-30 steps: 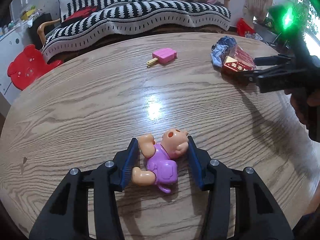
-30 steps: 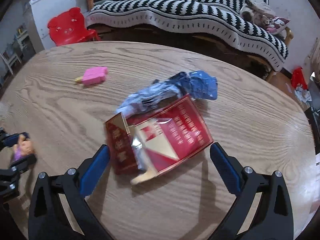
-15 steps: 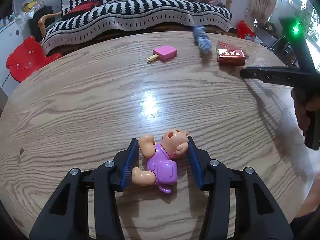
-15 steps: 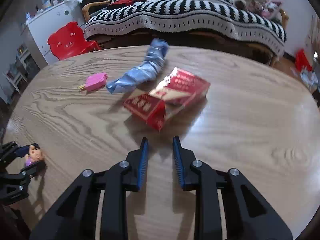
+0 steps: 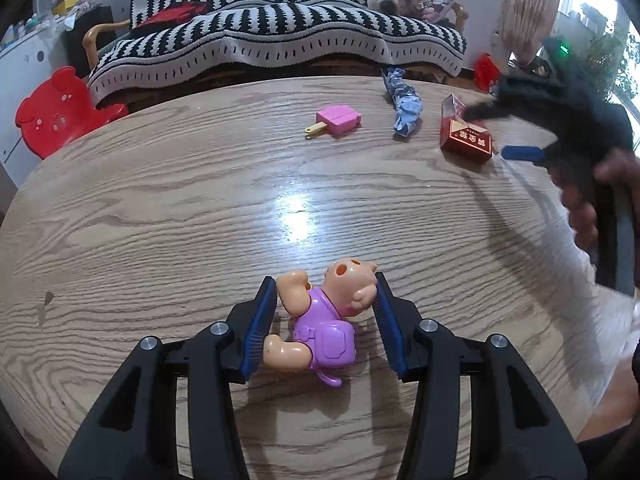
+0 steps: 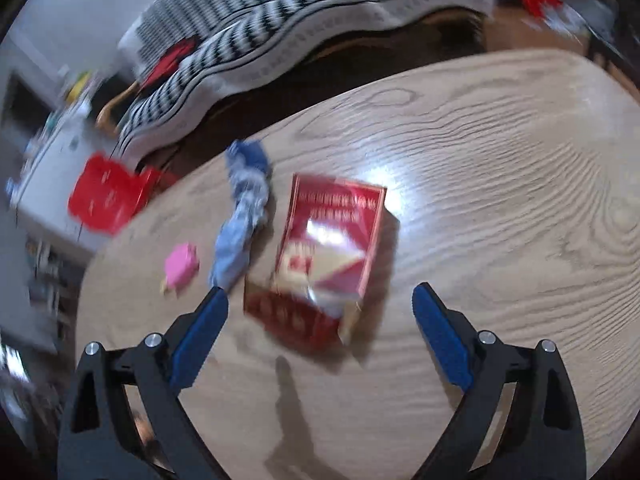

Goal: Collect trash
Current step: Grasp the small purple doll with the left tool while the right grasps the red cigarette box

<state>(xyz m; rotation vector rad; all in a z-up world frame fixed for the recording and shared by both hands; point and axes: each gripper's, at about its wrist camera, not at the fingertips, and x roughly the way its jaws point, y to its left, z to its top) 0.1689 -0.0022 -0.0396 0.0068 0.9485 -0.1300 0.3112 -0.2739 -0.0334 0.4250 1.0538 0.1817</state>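
Note:
A pig toy in purple (image 5: 324, 332) lies on the wooden table (image 5: 160, 200), and my left gripper (image 5: 324, 280) is shut on it, pads against its arm and head. A red cigarette box (image 6: 332, 240) lies flat just ahead of my right gripper (image 6: 319, 290), whose jaws are opening wide without touching it. In the left wrist view the same box (image 5: 466, 140) sits at the far right, with the right gripper's fingers (image 5: 520, 154) beside it. A crumpled blue wrapper (image 6: 244, 208) lies to the left of the box.
A pink ice-lolly toy (image 5: 338, 120) lies near the table's far edge, left of the wrapper (image 5: 404, 108). Beyond the table stand a sofa with a striped blanket (image 5: 280, 36) and a red chair (image 5: 56, 112). A person's hand (image 5: 592, 200) holds the right gripper.
The right gripper closed behind the box, then opened wide again and rolled. The box and blue wrapper have come apart and shifted. The left gripper and pig toy have stayed put.

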